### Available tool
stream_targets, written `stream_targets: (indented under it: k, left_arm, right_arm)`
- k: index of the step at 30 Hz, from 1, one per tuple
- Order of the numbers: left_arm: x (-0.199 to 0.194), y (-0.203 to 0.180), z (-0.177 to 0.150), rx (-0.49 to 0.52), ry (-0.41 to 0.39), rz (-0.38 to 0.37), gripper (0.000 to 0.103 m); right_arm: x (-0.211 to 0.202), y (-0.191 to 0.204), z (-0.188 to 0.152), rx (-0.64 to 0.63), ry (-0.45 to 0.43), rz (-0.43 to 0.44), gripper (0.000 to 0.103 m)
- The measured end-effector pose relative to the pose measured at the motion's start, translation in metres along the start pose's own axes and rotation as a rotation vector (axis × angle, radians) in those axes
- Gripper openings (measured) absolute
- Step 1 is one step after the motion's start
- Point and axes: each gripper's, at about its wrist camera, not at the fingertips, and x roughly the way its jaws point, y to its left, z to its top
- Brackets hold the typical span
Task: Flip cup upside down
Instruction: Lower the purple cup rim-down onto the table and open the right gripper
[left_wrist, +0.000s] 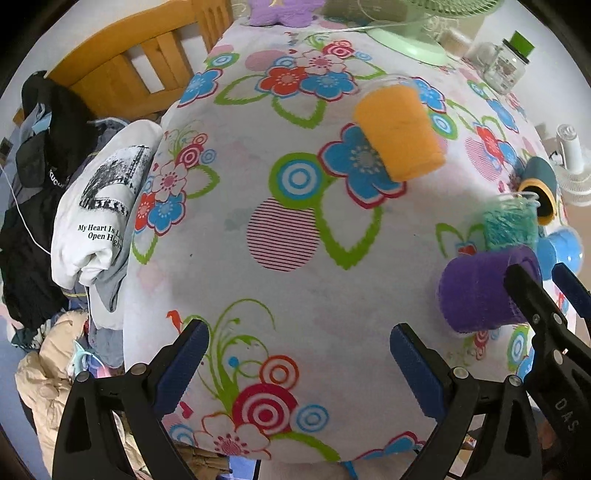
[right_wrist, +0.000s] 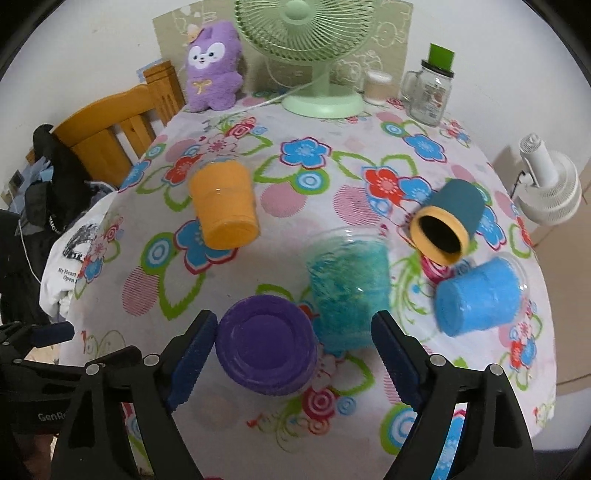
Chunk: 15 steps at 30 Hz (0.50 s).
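- Your right hand-held gripper (right_wrist: 293, 343) has its jaws spread wide around the purple cup (right_wrist: 264, 349), its left finger just beside the cup's wall, not clamped.
- The purple cup stands base-up on the flowered counter (right_wrist: 332, 413), just in front of the teal fuzzy cup (right_wrist: 347, 291).
- Your left hand-held gripper (left_wrist: 299, 363) hovers over bare cloth, jaws apart, holding nothing.
- The orange cup (right_wrist: 225, 205) stands farther back.

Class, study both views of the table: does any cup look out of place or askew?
Yes. The dark teal cup lies tipped on its side, its yellow-rimmed mouth facing the camera, while the orange cup and purple cup appear to stand bottom up on the floral tablecloth.
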Motion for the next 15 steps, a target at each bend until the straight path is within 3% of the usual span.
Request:
stream_targets:
  k: [8, 15]
  left_arm:
    - [-0.023, -0.024, -0.002, 0.045, -0.04, -0.019, 0.101]
    - [-0.033, -0.029, -0.009, 0.059, -0.065, 0.002, 0.103]
  right_arm:
    - [-0.021, -0.026, -0.001, 0.037, 0.034, -0.039, 0.088]
    - [-0.038, -0.035, 0.001, 0.065, -0.016, 0.017, 0.088]
